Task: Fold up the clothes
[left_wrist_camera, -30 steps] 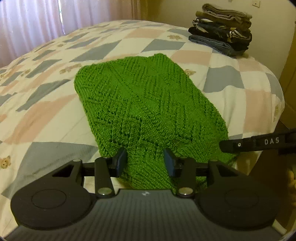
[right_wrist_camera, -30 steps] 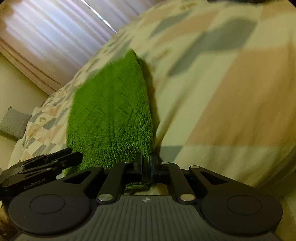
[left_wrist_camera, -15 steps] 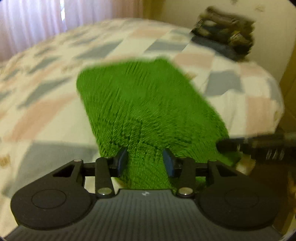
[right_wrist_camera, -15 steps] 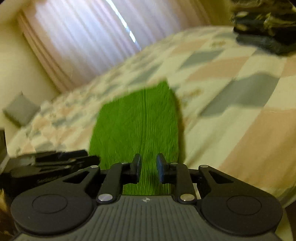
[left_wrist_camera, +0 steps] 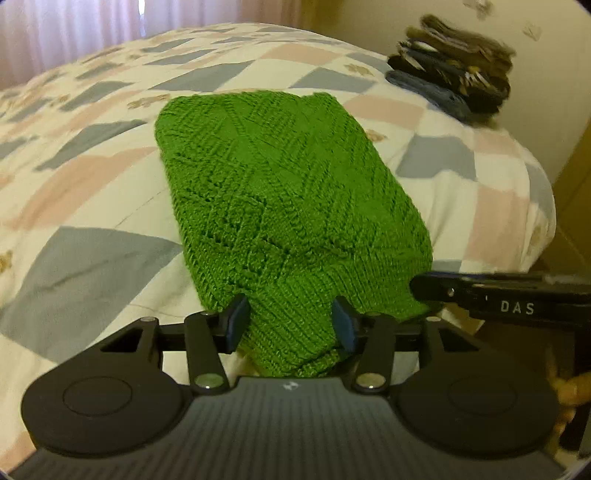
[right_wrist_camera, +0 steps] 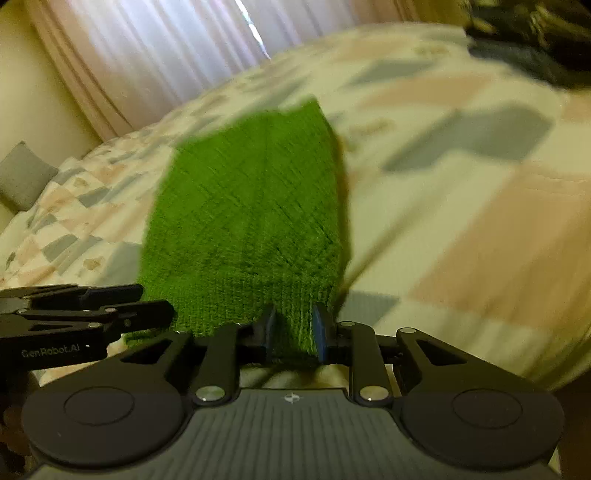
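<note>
A folded green knit garment (left_wrist_camera: 288,192) lies on the patchwork quilt (left_wrist_camera: 92,177), its near end drooping over the bed's edge. My left gripper (left_wrist_camera: 290,325) straddles that drooping end near the left corner; its jaws are opening and the bunched knit fills the gap between them. In the right wrist view, blurred by motion, the garment (right_wrist_camera: 251,206) runs away from my right gripper (right_wrist_camera: 293,332). Its jaws are opening too, with the hem loose between them. Each gripper shows in the other's view: the right gripper (left_wrist_camera: 498,299) and the left gripper (right_wrist_camera: 92,317).
A stack of folded dark clothes (left_wrist_camera: 454,70) sits at the bed's far right corner, also blurred in the right wrist view (right_wrist_camera: 535,33). A grey pillow (right_wrist_camera: 22,177) lies far left. Pale curtains (right_wrist_camera: 166,48) hang behind the bed. The quilt drops off just before the grippers.
The right jaws, shut on the garment's near edge a second ago, have come apart. The left jaws have widened a little. The right wrist has rolled, so the bed looks more level.
</note>
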Action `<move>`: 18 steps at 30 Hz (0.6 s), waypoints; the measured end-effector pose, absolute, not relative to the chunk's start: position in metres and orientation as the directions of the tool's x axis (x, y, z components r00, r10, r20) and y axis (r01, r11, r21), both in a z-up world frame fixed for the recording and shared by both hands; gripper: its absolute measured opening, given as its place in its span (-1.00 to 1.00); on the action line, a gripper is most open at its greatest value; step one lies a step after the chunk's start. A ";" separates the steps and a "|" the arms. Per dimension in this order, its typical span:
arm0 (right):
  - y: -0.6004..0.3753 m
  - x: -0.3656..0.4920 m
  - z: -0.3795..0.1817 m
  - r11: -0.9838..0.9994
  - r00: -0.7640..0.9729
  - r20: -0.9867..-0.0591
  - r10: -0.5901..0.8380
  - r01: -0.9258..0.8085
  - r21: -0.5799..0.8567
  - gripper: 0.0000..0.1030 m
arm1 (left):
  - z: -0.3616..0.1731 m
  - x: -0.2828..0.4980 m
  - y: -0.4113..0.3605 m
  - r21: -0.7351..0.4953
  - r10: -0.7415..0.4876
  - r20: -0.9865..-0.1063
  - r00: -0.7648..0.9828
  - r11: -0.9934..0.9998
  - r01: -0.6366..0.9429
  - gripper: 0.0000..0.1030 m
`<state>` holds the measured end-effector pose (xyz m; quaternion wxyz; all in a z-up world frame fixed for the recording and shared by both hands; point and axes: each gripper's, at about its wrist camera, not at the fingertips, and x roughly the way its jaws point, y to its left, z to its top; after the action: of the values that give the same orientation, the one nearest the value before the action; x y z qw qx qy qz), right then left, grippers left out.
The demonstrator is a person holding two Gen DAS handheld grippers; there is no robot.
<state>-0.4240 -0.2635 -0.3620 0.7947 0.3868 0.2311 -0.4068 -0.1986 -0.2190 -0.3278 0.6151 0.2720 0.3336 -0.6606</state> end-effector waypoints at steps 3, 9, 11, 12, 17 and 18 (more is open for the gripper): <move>-0.262 -0.426 -0.353 0.353 0.567 -0.668 -0.483 0.823 0.444 -0.49 | -0.315 -0.200 -0.217 -0.078 -0.632 -0.773 -0.051 0.015 0.997 -0.01; -0.247 -0.427 -0.333 0.347 0.557 -0.660 -0.505 0.831 0.436 -0.11 | -0.302 -0.194 -0.204 -0.070 -0.605 -0.796 0.021 0.127 0.989 0.24; -0.239 -0.425 -0.328 0.352 0.552 -0.663 -0.506 0.834 0.425 0.25 | -0.297 -0.194 -0.195 -0.067 -0.608 -0.793 0.035 0.145 0.987 0.31; -0.235 -0.423 -0.326 0.357 0.551 -0.664 -0.505 0.834 0.420 0.32 | -0.294 -0.194 -0.190 -0.067 -0.611 -0.791 0.039 0.149 0.987 0.33; -0.223 -0.419 -0.321 0.364 0.544 -0.671 -0.504 0.838 0.407 0.61 | -0.279 -0.197 -0.170 -0.062 -0.635 -0.771 0.049 0.152 0.986 0.49; -0.221 -0.418 -0.319 0.365 0.543 -0.670 -0.507 0.839 0.403 0.64 | -0.276 -0.198 -0.166 -0.060 -0.641 -0.766 0.052 0.151 0.987 0.50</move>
<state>-0.4181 -0.2207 -0.3188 0.7955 0.3722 0.2230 -0.4230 -0.1984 -0.1660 -0.2762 0.6788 0.2553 0.3388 -0.5994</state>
